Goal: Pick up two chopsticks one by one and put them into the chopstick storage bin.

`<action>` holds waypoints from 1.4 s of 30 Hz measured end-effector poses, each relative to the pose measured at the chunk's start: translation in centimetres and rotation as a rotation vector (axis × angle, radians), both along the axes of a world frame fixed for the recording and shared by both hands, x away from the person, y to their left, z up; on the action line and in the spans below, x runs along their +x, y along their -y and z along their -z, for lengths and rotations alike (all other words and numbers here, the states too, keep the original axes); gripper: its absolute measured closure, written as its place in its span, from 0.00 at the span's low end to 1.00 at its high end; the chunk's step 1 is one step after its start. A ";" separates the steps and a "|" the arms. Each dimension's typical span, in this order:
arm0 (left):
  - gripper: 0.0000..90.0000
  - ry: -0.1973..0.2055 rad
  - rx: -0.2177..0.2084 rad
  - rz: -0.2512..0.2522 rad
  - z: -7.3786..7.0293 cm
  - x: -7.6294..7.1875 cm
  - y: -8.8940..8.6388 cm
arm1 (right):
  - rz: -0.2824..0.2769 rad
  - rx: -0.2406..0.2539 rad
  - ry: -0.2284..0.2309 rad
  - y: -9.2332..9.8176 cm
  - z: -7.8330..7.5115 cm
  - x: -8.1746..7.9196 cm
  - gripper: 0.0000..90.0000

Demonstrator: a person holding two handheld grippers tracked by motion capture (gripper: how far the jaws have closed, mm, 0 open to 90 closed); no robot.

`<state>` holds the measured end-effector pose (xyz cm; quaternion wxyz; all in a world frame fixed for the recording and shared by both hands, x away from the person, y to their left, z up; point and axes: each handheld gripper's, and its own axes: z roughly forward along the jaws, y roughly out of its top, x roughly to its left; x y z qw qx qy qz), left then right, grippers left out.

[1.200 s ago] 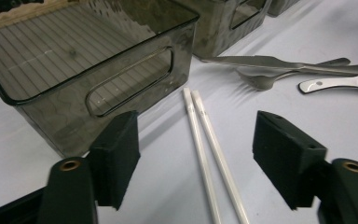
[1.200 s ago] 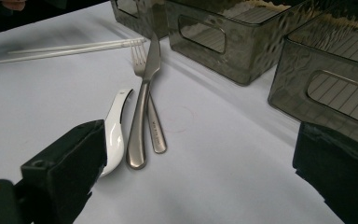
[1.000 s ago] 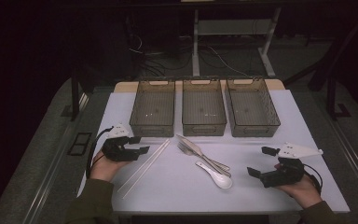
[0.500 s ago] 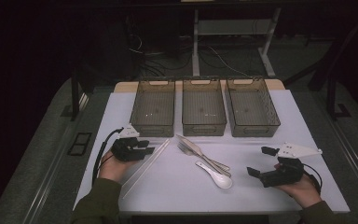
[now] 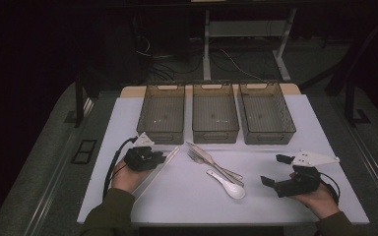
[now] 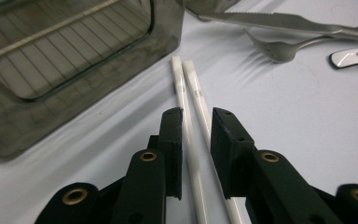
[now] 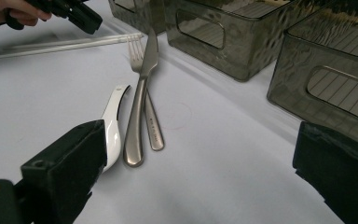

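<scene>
Two white chopsticks [image 6: 193, 93] lie side by side on the white table [image 5: 295, 206], just beside the leftmost of three smoky plastic bins [image 5: 215, 112] lined up along the far edge. Your left gripper [image 5: 158, 158] is down over them; in the left gripper view both sticks run between its black jaws, which have just been closing in, yet a sliver of gap shows on each side, so the pads do not press on them. Each chopstick carries a small mark near its far end, too tiny to read. One knife [image 5: 207, 158], one fork [image 5: 197, 158] and one white spoon [image 5: 229, 186] lie in a loose cluster mid-table, the knife crossing the fork's handle and the spoon just beside them. The fork's handle bears stamped lettering in the right gripper view, but you cannot make it out. Your right gripper [image 5: 277, 170] hangs well apart at the right side of the table, its jaws spread wide with nothing between them. All three bins look empty, and nothing lies between your left gripper and the nearest one.
</scene>
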<state>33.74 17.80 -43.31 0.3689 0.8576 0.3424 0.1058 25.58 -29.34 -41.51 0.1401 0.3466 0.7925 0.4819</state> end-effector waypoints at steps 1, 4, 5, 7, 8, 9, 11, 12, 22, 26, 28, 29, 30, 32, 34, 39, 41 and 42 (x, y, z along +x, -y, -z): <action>0.82 -0.007 0.007 -0.003 0.1 0.0 0.1 | 0.000 0.000 0.000 0.0 0.0 0.0 0.03; 0.83 -0.017 0.017 -0.007 0.3 0.1 0.3 | -0.001 -0.002 0.000 0.0 0.0 0.0 0.03; 0.83 -0.017 0.025 -0.006 0.3 0.1 0.4 | 0.000 -0.002 -0.002 0.0 0.0 0.0 0.03; 0.84 -0.021 0.027 -0.009 0.4 0.1 0.4 | -0.001 -0.002 -0.002 0.0 0.0 0.0 0.03; 0.84 -0.017 0.036 -0.005 0.4 0.2 0.4 | -0.001 -0.003 -0.001 0.0 0.0 0.0 0.03; 0.84 -0.018 0.040 -0.007 0.5 0.2 0.4 | -0.001 -0.003 -0.001 0.0 0.0 0.0 0.03; 0.85 -0.023 0.049 -0.011 0.5 0.2 0.3 | -0.001 -0.002 -0.002 0.0 0.0 0.0 0.03; 0.86 -0.023 0.049 -0.011 0.5 0.3 0.3 | 0.000 -0.002 -0.002 0.0 0.0 0.0 0.03; 0.89 -0.024 0.065 -0.020 0.9 0.2 0.6 | 0.004 0.000 -0.003 0.1 0.0 0.0 0.03; 0.89 -0.023 0.069 -0.032 1.0 0.1 0.7 | 0.004 0.000 -0.003 0.1 0.0 0.0 0.03; 0.89 -0.018 0.068 -0.038 1.0 -0.1 0.7 | 0.004 0.000 -0.004 0.1 0.0 0.0 0.03; 0.90 -0.020 0.065 -0.042 1.0 -0.1 0.6 | 0.005 -0.001 -0.003 0.1 0.0 0.0 0.03; 0.90 -0.021 0.062 -0.045 1.1 -0.1 0.6 | 0.004 -0.001 -0.004 0.0 0.0 0.0 0.03; 0.92 -0.019 0.067 -0.047 1.1 -0.1 0.7 | 0.003 -0.002 -0.002 0.0 0.0 0.0 0.03; 0.92 -0.020 0.068 -0.052 1.0 -0.2 0.7 | 0.003 -0.001 -0.003 0.0 0.0 0.1 0.03; 0.93 -0.028 0.050 -0.069 1.1 -0.2 0.7 | 0.002 -0.002 -0.003 0.0 0.0 0.1 0.03; 0.93 -0.024 0.053 -0.071 1.1 -0.2 0.7 | 0.002 -0.002 -0.003 0.0 0.0 0.1 0.03; 0.94 -0.018 0.061 -0.068 1.1 -0.3 0.8 | 0.001 -0.002 -0.003 0.0 0.0 0.1 0.03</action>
